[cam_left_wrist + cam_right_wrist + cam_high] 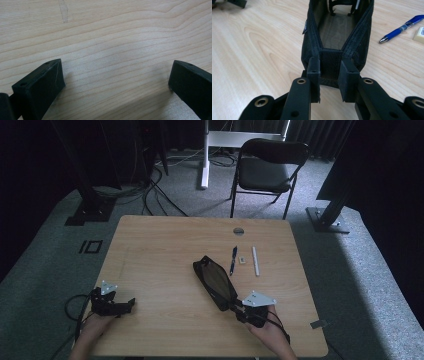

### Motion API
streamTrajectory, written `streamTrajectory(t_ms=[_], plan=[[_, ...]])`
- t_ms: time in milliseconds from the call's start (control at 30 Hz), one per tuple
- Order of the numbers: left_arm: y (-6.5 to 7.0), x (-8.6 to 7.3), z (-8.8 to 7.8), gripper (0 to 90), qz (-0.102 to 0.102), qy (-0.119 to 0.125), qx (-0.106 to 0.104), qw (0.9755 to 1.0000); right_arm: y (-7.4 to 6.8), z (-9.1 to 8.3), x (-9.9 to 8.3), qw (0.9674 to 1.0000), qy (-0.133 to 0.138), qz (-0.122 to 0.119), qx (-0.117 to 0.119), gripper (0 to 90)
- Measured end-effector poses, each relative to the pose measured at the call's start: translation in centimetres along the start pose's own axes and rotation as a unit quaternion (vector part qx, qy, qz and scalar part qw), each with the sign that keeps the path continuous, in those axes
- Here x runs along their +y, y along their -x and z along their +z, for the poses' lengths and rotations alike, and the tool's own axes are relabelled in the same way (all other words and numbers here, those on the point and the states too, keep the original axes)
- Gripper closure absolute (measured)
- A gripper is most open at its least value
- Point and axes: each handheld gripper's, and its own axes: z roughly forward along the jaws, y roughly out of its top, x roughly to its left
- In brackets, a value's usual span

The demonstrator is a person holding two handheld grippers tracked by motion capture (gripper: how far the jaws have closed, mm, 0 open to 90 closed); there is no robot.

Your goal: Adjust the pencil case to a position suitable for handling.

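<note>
Right claw (pixel 331 82) is pinching the near end of the black pouch (pixel 215 281), while left claw (pixel 131 303) is resting wide open on the tabletop (pixel 160 245).

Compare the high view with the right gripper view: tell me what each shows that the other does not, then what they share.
High view alone: the chair, the floor cables, the white stick, and the person's hands.

Right gripper view alone: the inside of the open pouch, and the right gripper shut on its near end tab.

Both: the table, pouch, blue pen, eraser, and the left gripper off toward the left.
</note>
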Motion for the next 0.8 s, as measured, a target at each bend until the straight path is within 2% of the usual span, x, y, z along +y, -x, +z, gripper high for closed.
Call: streamTrajectory(t_ms=[200, 533, 667, 800], plan=[[0.0, 0.0, 0.0, 0.3, 0.000, 0.000, 0.000, 1.0000, 0.0, -1.1, -0.8, 0.9999, 0.000, 0.001, 0.016, 73.2], [0.0, 0.0, 0.0, 0.3, -0.001, 0.000, 0.001, 1.0000, 0.3, -2.8, -1.8, 0.9999, -0.003, 0.009, 0.006, 72.5], [0.0, 0.0, 0.0, 0.3, -0.001, 0.000, 0.001, 1.0000, 0.5, -3.1, -1.8, 0.9998, 0.002, 0.019, 0.007, 61.3], [0.0, 0.0, 0.0, 0.3, -0.001, 0.000, 0.001, 1.0000, 0.5, -3.3, -1.4, 0.9996, 0.013, 0.022, 0.010, 56.6]])
